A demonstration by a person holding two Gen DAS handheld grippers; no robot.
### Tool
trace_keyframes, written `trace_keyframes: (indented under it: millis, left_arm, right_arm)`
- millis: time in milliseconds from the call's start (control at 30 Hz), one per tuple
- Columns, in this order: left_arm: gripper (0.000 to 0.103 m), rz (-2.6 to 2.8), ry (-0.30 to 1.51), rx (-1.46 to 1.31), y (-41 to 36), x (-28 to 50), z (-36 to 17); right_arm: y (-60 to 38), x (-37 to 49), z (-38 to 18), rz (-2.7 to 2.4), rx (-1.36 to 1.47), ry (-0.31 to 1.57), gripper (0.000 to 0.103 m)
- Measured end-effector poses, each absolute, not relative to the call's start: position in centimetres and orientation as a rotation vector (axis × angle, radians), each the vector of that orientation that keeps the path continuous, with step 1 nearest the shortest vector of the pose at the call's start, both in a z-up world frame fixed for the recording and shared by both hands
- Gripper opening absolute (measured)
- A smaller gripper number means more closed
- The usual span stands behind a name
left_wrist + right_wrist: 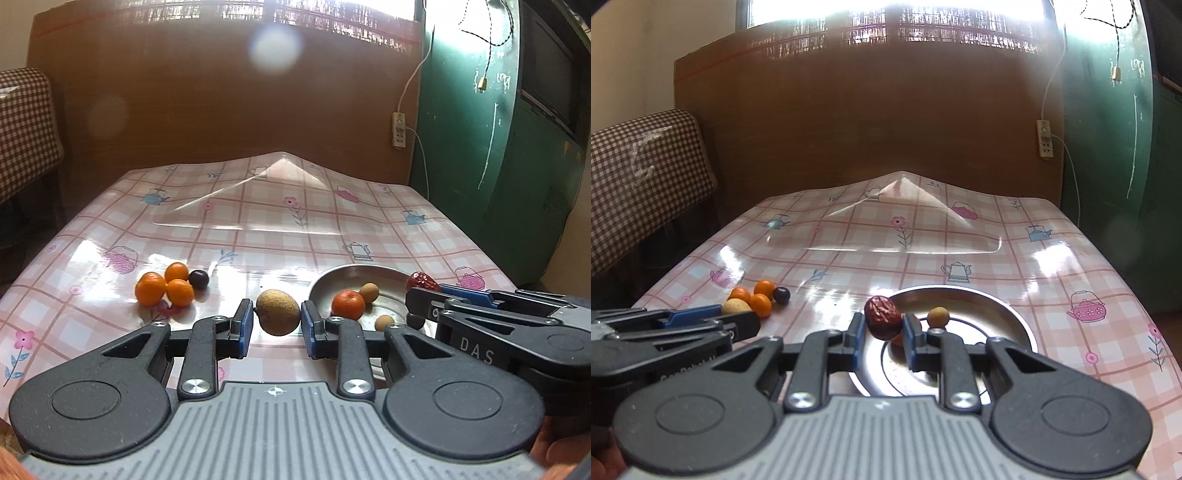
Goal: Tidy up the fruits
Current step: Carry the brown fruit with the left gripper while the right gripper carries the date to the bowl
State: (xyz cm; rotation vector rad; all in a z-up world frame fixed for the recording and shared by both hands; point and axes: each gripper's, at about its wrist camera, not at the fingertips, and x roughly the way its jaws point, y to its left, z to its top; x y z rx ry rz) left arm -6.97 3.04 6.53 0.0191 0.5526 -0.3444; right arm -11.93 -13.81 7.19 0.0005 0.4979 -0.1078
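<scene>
The left tongs [277, 325] are gripping a brown, rough-skinned fruit [277, 312] between their blue pads, holding it over the desk [258, 229] just at 9 o'clock of the steel plate [328, 282]. The right tongs [884, 332] are clamping a wrinkled red date [882, 316] at the plate's [990, 306] 9 o'clock rim.

Inside the plate, in the left wrist view, 1 orange [347, 304] is sitting near the 9 o'clock side, with a small tan fruit [368, 292] just at its 2 o'clock and another tan ball [384, 322] at its 4 o'clock. The right tongs are showing there too, at 3 o'clock of the plate, with the date [421, 280] at their tip.

Well apart, toward 10 o'clock of the left tongs, 3 oranges [166, 288] are lying bunched and touching on the desk, and a dark round fruit [199, 278] is sitting against them on the 3 o'clock side.

The desk is wearing a glossy pink checked cloth with teapots and flowers. A brown board [221, 110] is standing behind it.
</scene>
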Motion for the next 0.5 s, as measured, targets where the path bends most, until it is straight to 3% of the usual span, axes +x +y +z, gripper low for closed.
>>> trace_keyframes:
  millis: [500]
  left_arm:
    - [0.032,-0.4,0.565,0.035,1.9,-7.0,6.3]
  right_arm:
    - [-15.8,-12.2,6.8,-0.16,0.021,0.507,0.022]
